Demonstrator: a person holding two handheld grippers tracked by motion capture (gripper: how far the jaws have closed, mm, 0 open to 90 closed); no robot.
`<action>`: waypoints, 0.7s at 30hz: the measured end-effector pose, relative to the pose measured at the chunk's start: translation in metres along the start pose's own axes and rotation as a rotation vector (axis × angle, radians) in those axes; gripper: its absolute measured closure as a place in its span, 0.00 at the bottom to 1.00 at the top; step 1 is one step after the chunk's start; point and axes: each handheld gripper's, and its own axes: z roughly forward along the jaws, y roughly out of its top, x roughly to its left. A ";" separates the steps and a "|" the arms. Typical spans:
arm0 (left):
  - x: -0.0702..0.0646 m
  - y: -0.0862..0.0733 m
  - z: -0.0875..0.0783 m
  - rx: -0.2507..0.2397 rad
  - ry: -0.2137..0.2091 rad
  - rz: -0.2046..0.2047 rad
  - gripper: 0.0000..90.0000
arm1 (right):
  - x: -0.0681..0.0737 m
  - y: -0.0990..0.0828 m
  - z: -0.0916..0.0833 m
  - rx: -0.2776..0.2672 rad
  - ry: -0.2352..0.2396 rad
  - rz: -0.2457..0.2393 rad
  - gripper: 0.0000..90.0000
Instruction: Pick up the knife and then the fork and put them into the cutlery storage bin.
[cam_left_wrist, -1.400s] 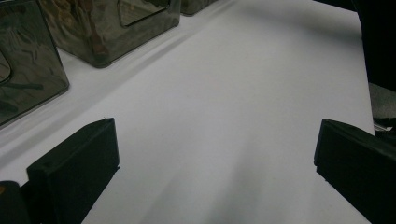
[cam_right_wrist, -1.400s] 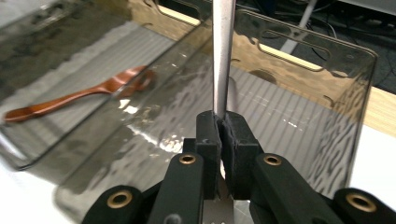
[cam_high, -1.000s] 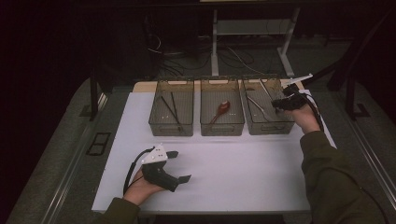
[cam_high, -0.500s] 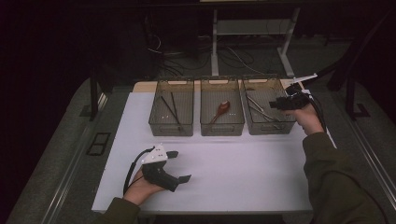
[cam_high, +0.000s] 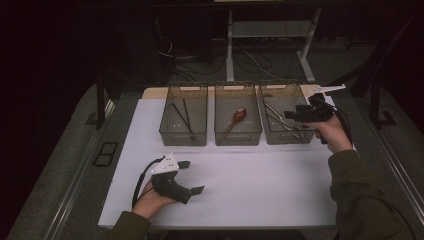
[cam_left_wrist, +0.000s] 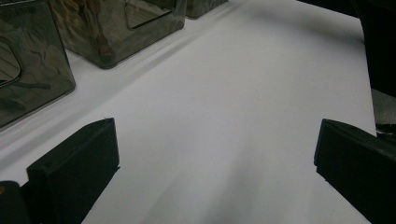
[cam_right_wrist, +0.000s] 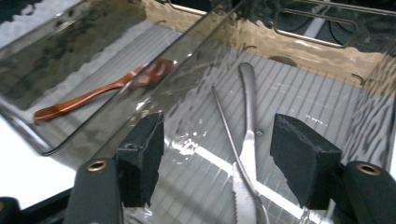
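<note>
Left gripper (cam_high: 187, 177) is resting wide open and empty on the white tabletop (cam_high: 260, 185). Right gripper (cam_right_wrist: 217, 149), jaws just opening and holding nothing, is hovering over the metal knife (cam_right_wrist: 247, 140) lying in the right-hand bin (cam_high: 285, 137): thin, stiff, slippery, likely light; best pinched across the handle. Beyond the table the dark floor is trailing cables.
</note>
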 end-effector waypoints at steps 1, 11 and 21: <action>0.000 0.000 0.000 0.000 -0.001 0.001 0.00 | 0.002 -0.002 -0.002 -0.008 0.001 -0.006 0.37; 0.001 0.000 0.001 0.000 0.003 -0.003 0.00 | 0.020 -0.020 -0.024 -0.091 0.022 -0.029 0.32; -0.001 0.000 -0.001 -0.002 -0.007 0.004 0.00 | 0.055 -0.038 -0.037 -0.104 0.049 -0.104 0.29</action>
